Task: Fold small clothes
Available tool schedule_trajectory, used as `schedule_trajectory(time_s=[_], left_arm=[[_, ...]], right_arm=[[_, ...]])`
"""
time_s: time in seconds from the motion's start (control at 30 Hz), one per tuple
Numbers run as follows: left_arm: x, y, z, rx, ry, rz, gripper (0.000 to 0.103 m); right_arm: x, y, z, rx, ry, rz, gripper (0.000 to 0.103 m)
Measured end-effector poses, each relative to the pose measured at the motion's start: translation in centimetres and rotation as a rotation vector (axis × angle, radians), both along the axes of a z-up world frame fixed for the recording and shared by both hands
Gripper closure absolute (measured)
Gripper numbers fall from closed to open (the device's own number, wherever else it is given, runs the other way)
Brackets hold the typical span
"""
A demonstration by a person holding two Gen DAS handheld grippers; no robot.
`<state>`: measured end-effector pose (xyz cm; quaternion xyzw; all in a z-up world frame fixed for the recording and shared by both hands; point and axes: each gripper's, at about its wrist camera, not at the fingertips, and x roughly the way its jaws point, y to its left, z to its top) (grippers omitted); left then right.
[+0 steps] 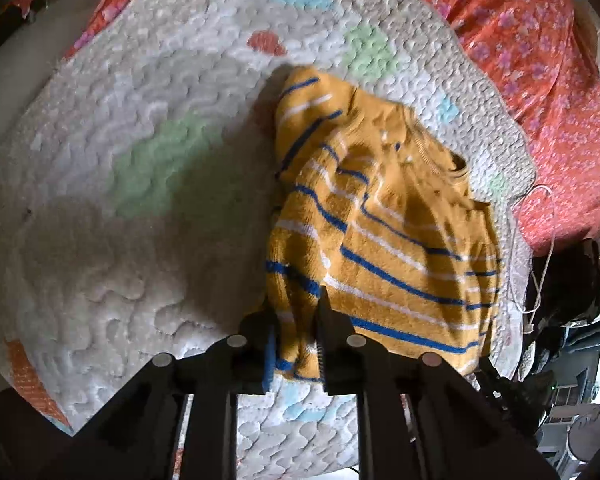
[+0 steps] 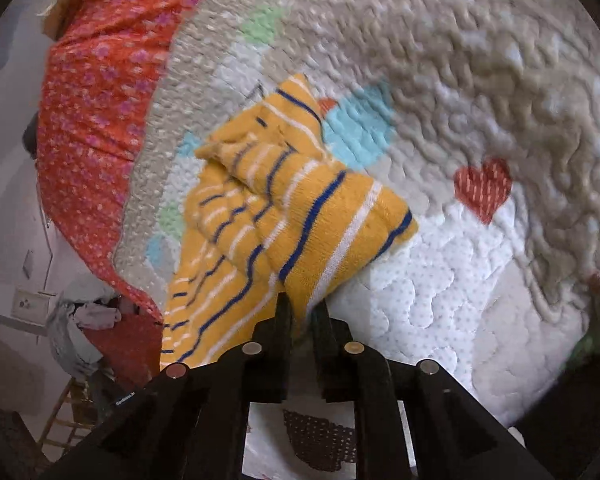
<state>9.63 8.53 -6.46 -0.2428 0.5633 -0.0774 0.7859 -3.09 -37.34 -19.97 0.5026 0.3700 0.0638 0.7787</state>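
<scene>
A small mustard-yellow sweater [image 1: 384, 240] with blue and white stripes hangs above a white quilted blanket [image 1: 140, 160]. My left gripper [image 1: 298, 344] is shut on the sweater's lower edge, with cloth pinched between the jaws. In the right wrist view the same sweater [image 2: 292, 216] is bunched and partly folded over itself. My right gripper [image 2: 304, 312] is shut on another edge of it. Both grippers hold the sweater lifted off the blanket [image 2: 440, 280].
The quilted blanket has pastel patches and red hearts [image 2: 483, 188]. A red floral bedspread [image 1: 532, 80] lies beyond it, also in the right wrist view [image 2: 96, 112]. A white cord [image 1: 548, 248] and dark clutter [image 1: 568, 292] sit at the bed's edge. A clothes pile [image 2: 84, 320] lies beside the bed.
</scene>
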Motion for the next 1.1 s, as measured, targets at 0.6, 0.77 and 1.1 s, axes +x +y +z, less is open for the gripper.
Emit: schedule_trajectory(time_s=[0.6, 0.77, 1.1], left_arm=[[8.6, -6.7, 0.0, 0.301, -0.090, -0.128, 0.076], [10.0, -6.5, -1.3, 0.287, -0.087, -0.152, 0.076], [5.7, -1.6, 3.4, 0.178, -0.131, -0.101, 0.063]], right_arm=[[20.1, 6.7, 5.7, -0.870, 0.068, 0.254, 0.069], [21.0, 1.7, 3.9, -0.691, 0.165, 0.126, 0.087], [13.5, -4.6, 5.8, -0.526, 0.116, -0.027, 0.081]])
